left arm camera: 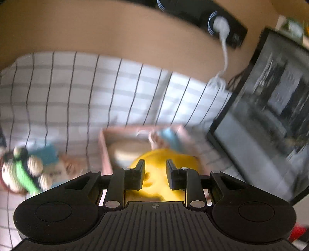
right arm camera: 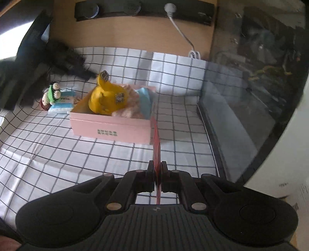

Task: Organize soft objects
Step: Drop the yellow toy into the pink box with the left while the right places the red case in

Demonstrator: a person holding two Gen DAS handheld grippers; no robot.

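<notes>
Two tongs | my left tongs (left arm camera: 155, 174) released above yellow plush (right arm camera: 108, 99) in pink box (right arm camera: 112, 129) | my right tongs (right arm camera: 157, 178) clenched on thin red sheet (right arm camera: 156, 142) | checked cloth surface (right arm camera: 58, 146)

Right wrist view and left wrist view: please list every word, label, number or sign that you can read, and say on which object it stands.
No text can be read for certain.
pink box: one dark line of print on the front wall, too small to read.
yellow plush toy: square code tags, only patterns.
blue pack beside the crochet doll: print too blurred.
black wall strip: small mark, unreadable.
Left wrist view: motion blur, nothing readable.
</notes>
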